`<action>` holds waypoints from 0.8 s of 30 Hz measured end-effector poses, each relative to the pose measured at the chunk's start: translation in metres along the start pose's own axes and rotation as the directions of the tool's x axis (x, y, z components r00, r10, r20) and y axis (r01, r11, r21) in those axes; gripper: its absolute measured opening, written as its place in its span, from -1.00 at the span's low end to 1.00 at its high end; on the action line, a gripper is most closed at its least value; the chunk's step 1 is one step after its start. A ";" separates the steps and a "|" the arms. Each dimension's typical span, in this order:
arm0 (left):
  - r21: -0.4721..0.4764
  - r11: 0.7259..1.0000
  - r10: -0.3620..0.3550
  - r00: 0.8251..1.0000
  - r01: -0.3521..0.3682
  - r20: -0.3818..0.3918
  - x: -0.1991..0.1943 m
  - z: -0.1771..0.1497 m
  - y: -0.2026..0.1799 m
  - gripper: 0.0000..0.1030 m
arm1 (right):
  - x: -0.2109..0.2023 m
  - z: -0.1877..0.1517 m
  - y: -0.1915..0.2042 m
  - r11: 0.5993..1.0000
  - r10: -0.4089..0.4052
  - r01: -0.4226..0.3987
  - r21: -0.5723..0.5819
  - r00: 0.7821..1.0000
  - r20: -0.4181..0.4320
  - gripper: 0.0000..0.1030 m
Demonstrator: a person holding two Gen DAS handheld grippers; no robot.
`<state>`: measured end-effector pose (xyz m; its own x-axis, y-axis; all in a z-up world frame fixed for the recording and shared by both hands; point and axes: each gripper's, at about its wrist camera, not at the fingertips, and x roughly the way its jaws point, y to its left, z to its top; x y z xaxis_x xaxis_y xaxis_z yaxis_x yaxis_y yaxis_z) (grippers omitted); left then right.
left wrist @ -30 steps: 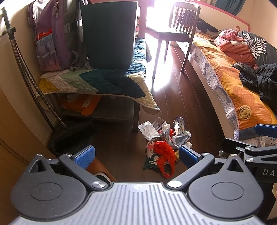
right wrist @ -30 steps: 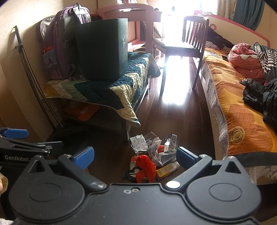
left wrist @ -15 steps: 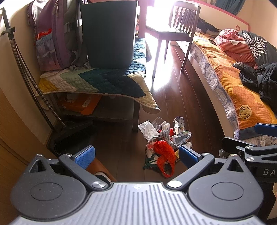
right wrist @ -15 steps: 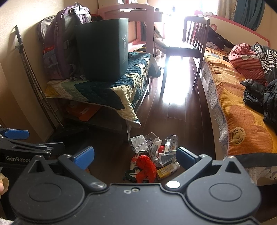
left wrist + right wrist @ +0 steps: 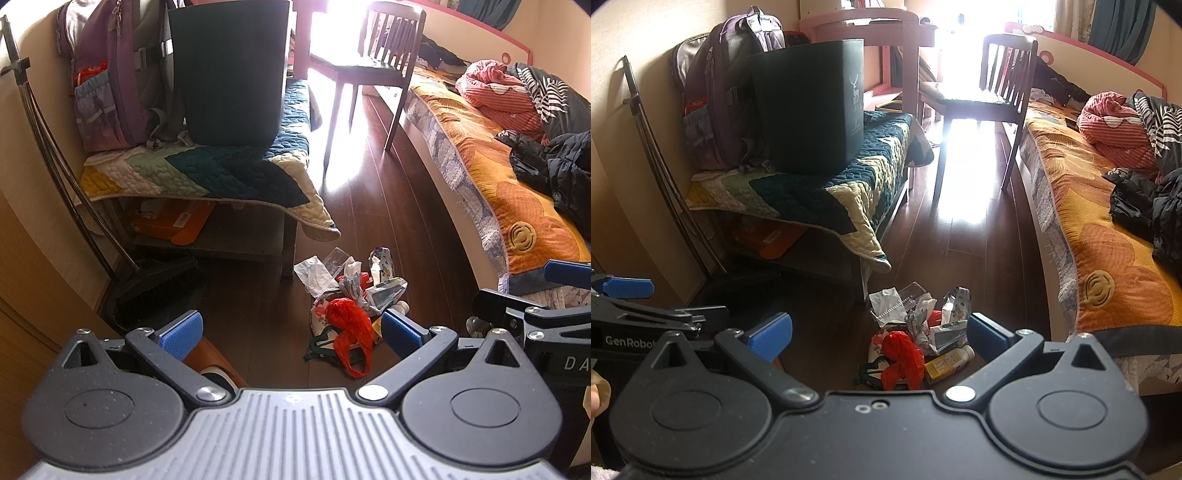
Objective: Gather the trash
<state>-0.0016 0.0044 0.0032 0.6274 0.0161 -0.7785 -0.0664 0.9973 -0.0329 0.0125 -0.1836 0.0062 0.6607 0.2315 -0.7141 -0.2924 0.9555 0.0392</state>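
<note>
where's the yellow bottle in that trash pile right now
In the right wrist view the yellow bottle lies on its side on the floor at the pile's near right edge, beside the red plastic bag, between the bench and the bed.

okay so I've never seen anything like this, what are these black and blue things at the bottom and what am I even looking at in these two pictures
Each picture comes from a camera mounted on a hand-held claw, looking forward along its two blue-tipped fingers. One shows the left claw, the other the right claw; a person carries one in each hand. Both are open and hold nothing. On the wooden floor ahead lies a trash pile: crumpled wrappers, a red plastic bag, a small yellow bottle. A dark bin stands on the quilted bench, a bed to the right.
</note>
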 end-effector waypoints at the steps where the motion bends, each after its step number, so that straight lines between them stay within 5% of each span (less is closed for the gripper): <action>1: 0.000 1.000 0.000 1.000 0.000 0.000 0.000 0.000 -0.001 1.00 | 0.000 0.000 0.000 1.000 -0.001 0.001 0.000 1.000 0.001 0.96; 24: 0.005 1.000 -0.005 1.000 0.005 -0.001 0.006 -0.003 -0.003 1.00 | 0.001 0.001 -0.002 1.000 0.005 -0.005 0.007 1.000 -0.004 0.96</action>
<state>0.0005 0.0011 -0.0033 0.6268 0.0107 -0.7791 -0.0594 0.9977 -0.0341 0.0149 -0.1848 0.0062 0.6563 0.2358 -0.7167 -0.2911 0.9555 0.0478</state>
